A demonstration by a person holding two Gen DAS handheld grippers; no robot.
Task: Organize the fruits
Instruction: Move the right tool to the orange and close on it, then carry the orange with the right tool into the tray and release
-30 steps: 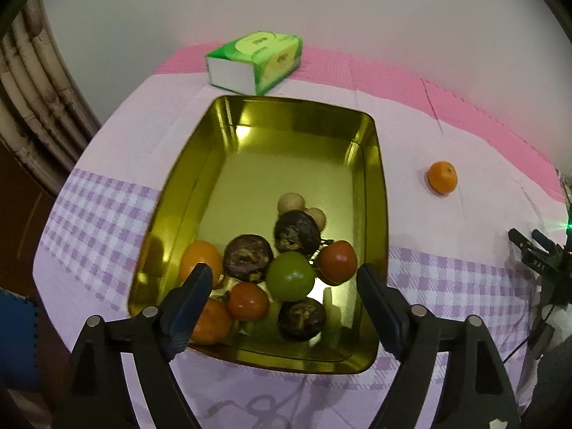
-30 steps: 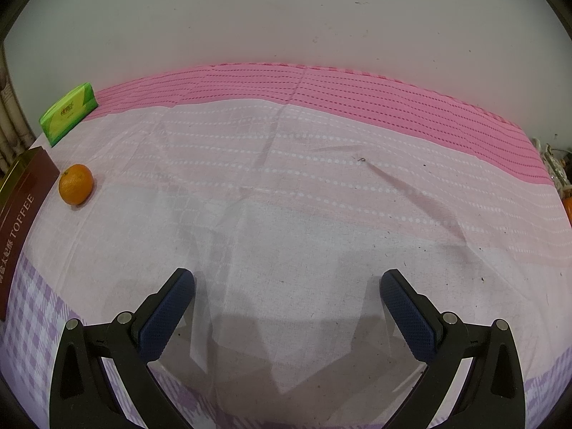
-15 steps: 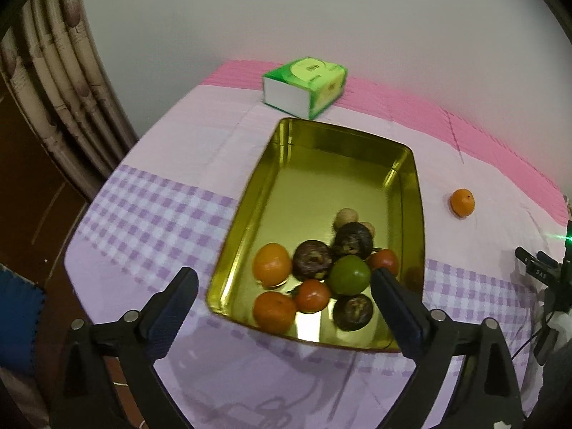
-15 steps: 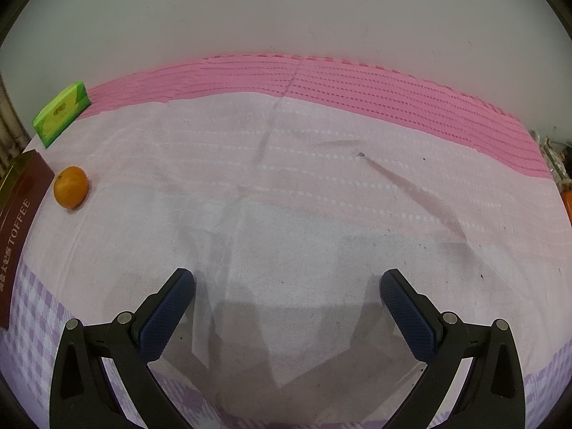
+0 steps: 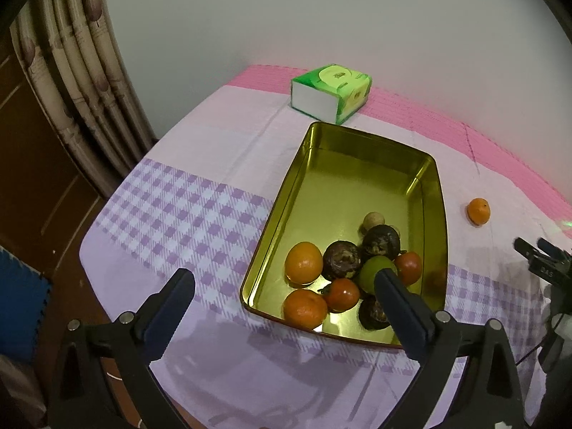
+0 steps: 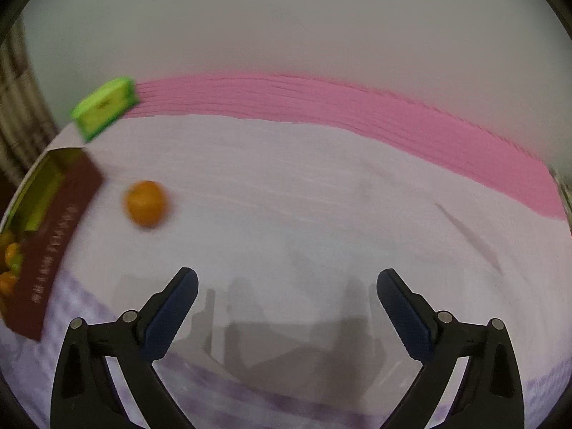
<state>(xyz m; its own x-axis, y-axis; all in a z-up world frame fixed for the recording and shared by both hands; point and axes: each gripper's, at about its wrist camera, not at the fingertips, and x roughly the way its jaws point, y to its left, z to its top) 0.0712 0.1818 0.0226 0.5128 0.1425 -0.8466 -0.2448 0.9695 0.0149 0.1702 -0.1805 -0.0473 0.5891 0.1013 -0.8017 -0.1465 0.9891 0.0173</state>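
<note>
Toward the near end of the gold tin tray (image 5: pixel 296 178) lie ten fruits bunched together: two oranges (image 5: pixel 304 262), two tomatoes (image 5: pixel 341 295), one green fruit (image 5: pixel 371 271), three dark mangosteens (image 5: pixel 342 260) and two small tan longans (image 5: pixel 374 220), while the tray's far half is bare. One more orange (image 5: pixel 478 210) sits alone on the pink-and-lilac tablecloth (image 5: pixel 221 143), well apart from the tray's right wall, and one green tissue box (image 5: pixel 330 93) stands just beyond the far rim. Both tools grasp nothing: the left gripper (image 5: pixel 284 286) has its jaws opening wide above the tray's near-left corner, and the right gripper (image 6: pixel 287 287) hangs spread over a broad bare stretch of cloth, the lone orange (image 6: pixel 146 203) ahead and to its left, though that view is blurred.
</note>
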